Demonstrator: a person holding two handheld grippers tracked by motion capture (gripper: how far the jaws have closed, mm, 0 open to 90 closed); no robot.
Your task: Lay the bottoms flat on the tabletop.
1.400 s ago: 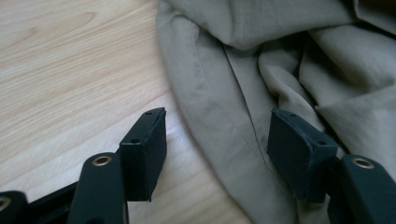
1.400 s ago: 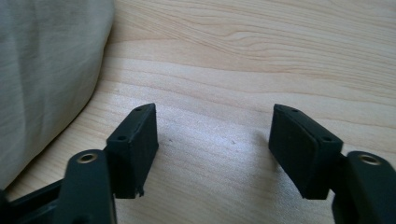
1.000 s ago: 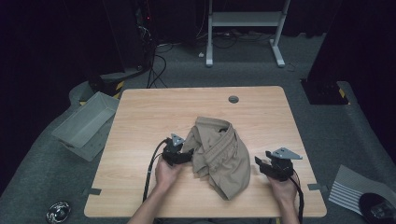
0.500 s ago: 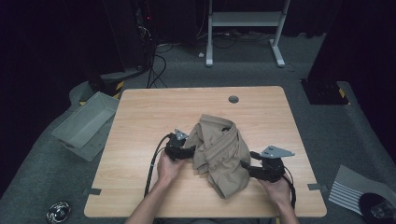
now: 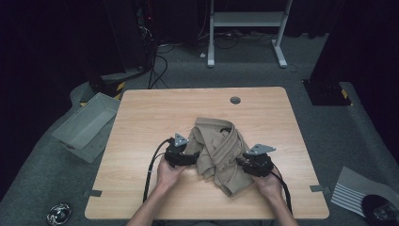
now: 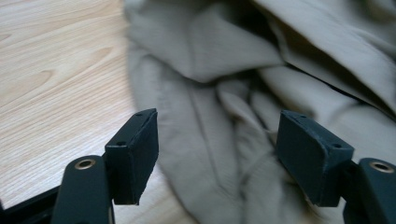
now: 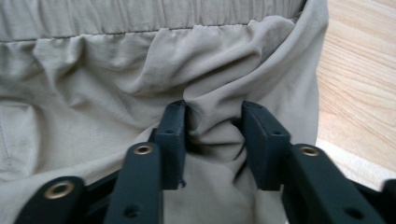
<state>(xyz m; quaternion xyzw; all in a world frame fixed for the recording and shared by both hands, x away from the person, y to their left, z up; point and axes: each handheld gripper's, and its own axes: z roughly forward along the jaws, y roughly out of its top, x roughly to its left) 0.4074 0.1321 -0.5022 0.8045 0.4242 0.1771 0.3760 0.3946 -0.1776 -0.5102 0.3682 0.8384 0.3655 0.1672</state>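
The wooden table point(image 5: 141, 117) is carrying everything, and a small round hole point(image 5: 235, 100) is sitting in its top at about 12 o'clock from the cloth. The beige garment point(image 5: 219, 150) is lying crumpled a little toward the person's side of the table centre, with a gathered waistband point(image 7: 140, 18) showing in the right gripper view. The left gripper point(image 5: 192, 159) is lying at 9 o'clock of the garment, at its edge. Its jaws have just been opening and are now standing spread wide, with folds of cloth between them but not pressed by the pads point(image 6: 135, 154). The right gripper point(image 5: 241, 162) is working at about 4 o'clock of the garment. Its jaws have just been closing and are now pinching a bunched fold of the fabric.
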